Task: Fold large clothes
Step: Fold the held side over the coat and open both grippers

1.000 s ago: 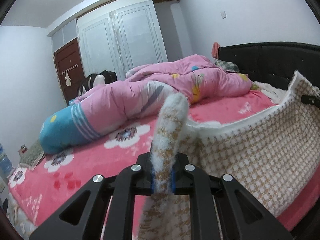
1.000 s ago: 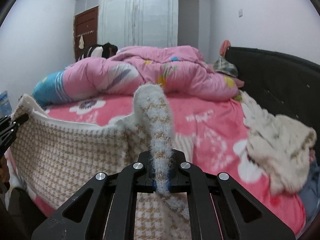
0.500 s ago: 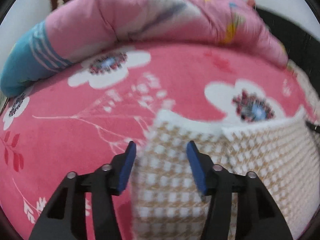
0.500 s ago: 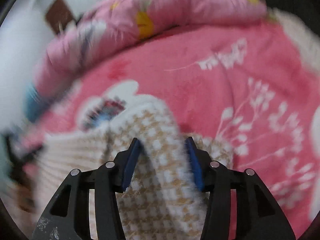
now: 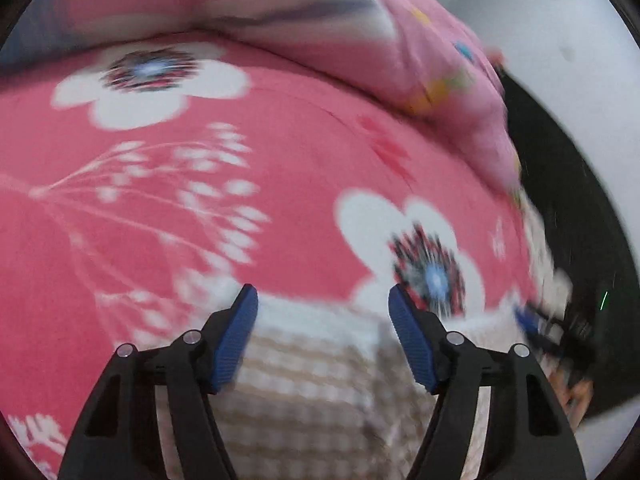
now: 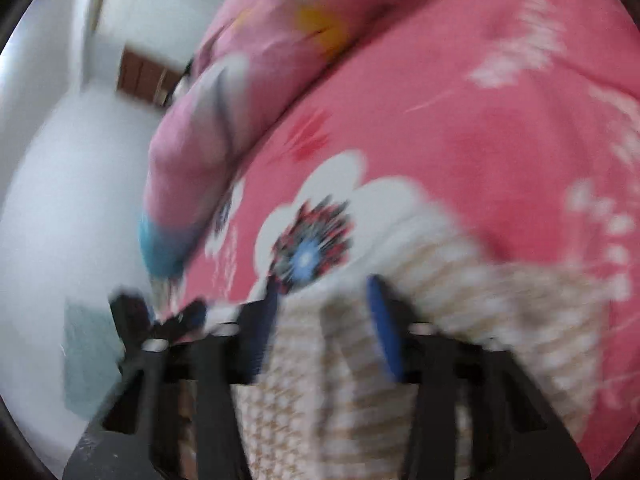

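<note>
L tool (image 5: 323,300): wide, jaws opening, pads clear of sweater (image 5: 320,380).
R tool (image 6: 324,284): jaws closing, sweater between.
Bed (image 5: 200,220): sweater on it.

The left hand-held gripper (image 5: 323,300) points downward, its blue pads wide apart and still opening, pressing on nothing. The right hand-held gripper (image 6: 324,292), also angled down, is narrowing its jaws.

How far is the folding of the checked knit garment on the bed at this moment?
Done: the checked knit garment lies on the pink flowered bedcover, no longer pinched. In hand: the left gripper is opening, its pads clear of the cloth between them; the right gripper is closing around a raised ridge of the knit, contact blurred. Left: the folds themselves; no finished, tidy fold is visible yet.
</note>
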